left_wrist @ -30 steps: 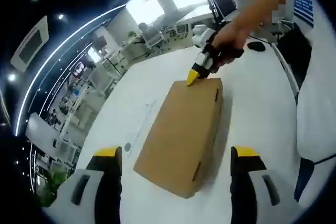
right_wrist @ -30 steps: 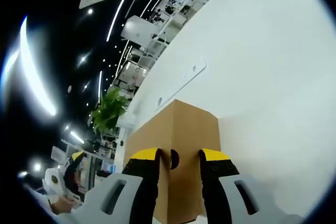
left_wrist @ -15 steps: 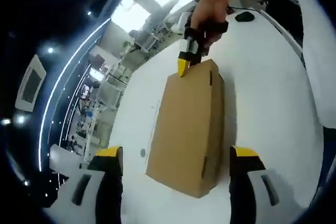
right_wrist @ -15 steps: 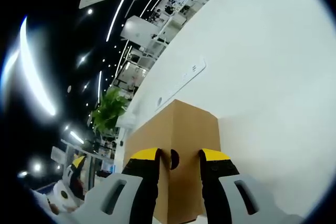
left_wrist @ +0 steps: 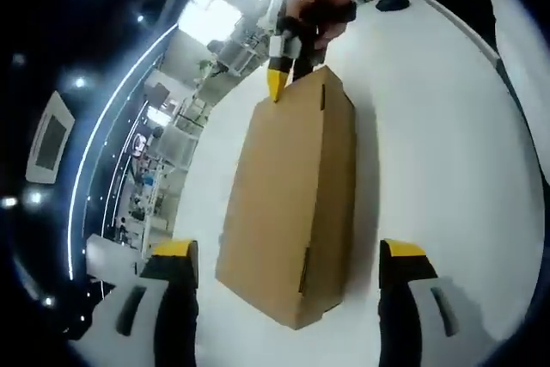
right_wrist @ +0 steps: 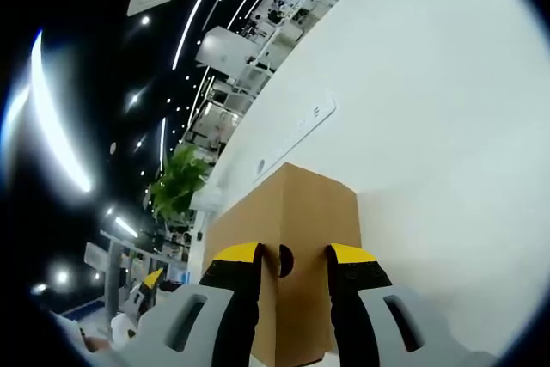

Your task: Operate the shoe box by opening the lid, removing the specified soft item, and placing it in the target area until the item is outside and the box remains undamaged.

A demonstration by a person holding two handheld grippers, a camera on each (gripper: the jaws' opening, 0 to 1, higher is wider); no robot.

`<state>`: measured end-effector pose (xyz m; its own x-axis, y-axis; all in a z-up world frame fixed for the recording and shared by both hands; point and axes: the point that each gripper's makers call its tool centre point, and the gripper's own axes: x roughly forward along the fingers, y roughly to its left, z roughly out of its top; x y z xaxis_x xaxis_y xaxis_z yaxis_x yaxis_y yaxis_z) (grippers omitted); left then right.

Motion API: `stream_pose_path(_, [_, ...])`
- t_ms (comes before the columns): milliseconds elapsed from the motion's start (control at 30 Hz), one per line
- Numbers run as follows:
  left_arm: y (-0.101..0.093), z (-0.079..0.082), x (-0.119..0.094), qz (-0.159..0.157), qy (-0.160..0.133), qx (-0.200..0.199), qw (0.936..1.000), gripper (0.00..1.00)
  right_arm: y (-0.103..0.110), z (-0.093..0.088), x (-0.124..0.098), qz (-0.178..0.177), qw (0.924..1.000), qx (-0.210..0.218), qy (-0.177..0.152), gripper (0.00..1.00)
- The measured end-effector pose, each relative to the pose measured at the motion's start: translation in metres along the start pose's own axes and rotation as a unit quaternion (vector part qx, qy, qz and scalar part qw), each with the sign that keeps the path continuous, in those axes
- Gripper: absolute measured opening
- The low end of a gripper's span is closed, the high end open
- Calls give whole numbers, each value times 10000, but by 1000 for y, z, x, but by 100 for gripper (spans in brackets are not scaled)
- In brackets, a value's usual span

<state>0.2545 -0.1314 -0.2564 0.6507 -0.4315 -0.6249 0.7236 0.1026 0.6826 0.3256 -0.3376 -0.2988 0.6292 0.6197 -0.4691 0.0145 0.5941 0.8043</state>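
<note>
The brown cardboard shoe box lies flat on the white table with its lid shut, a long closed carton with small slots in its side wall. In the left gripper view it stretches away from the camera, its near corner sitting between the two yellow-tipped jaws of the left gripper, which stand wide apart on either side of that corner and touch nothing. At the far end of the box the right gripper comes down from above, held in a person's hand, its yellow tip resting at the top edge of the box's end. In the right gripper view the same box sits right under the camera, and the right gripper has its jaws closed up against the top edge of the end wall, one on each side of a small round hole in the cardboard. Beyond the table there are desks, ceiling light strips and a green plant.
</note>
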Motion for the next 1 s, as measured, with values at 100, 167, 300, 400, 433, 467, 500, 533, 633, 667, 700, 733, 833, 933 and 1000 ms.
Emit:
stream_pose_path(100, [6,2,4,190,-29,306,9993,88,1,0,0,1,10000,3,-11,29])
stream_pose_path(167, [4,4,6,165,-121,339,9992,89,1,-1,0,5,10000,29,-27,29])
stream_pose_path(300, [-2,5,13,129,-146,342,9992,87,1,-1,0,14,10000,40,-48,29])
stream_pose_path(400, [-5,-2,19,129,-10,532,9985,77,1,-1,0,12,10000,43,-38,29])
stream_pose_path(433, [-7,-2,20,119,-27,611,9981,74,1,-1,0,11,10000,38,-35,29])
stream_pose_path(467, [-8,0,21,113,-76,658,9977,71,1,-1,0,11,10000,40,-33,29])
stream_pose_path(500, [-10,2,22,90,-161,742,9971,69,1,-1,0,12,10000,44,-30,29])
stream_pose_path(533, [-12,3,23,94,-179,806,9965,68,1,-1,0,13,10000,49,-27,29])
stream_pose_path(633, [-16,-1,29,29,-121,834,9964,68,1,-1,0,10,10000,51,-22,29])
stream_pose_path(667, [-17,-2,30,5,-92,821,9966,67,2,-1,0,10,10000,54,-23,29])
stream_pose_path(700, [-17,-5,31,19,-49,836,9965,67,2,-1,0,10,10000,54,-23,29])
stream_pose_path(733, [-18,-6,32,9,-34,851,9964,66,2,-1,0,11,10000,57,-22,29])
stream_pose_path(833, [-19,-10,35,20,9,974,9952,62,1,-1,0,16,10000,59,-13,29])
stream_pose_path(933, [-21,-12,38,-10,-1,1004,9949,61,2,-1,0,20,10000,50,-16,29])
stream_pose_path(1000, [-21,-13,39,-26,22,963,9953,61,2,-2,0,20,10000,44,-16,29])
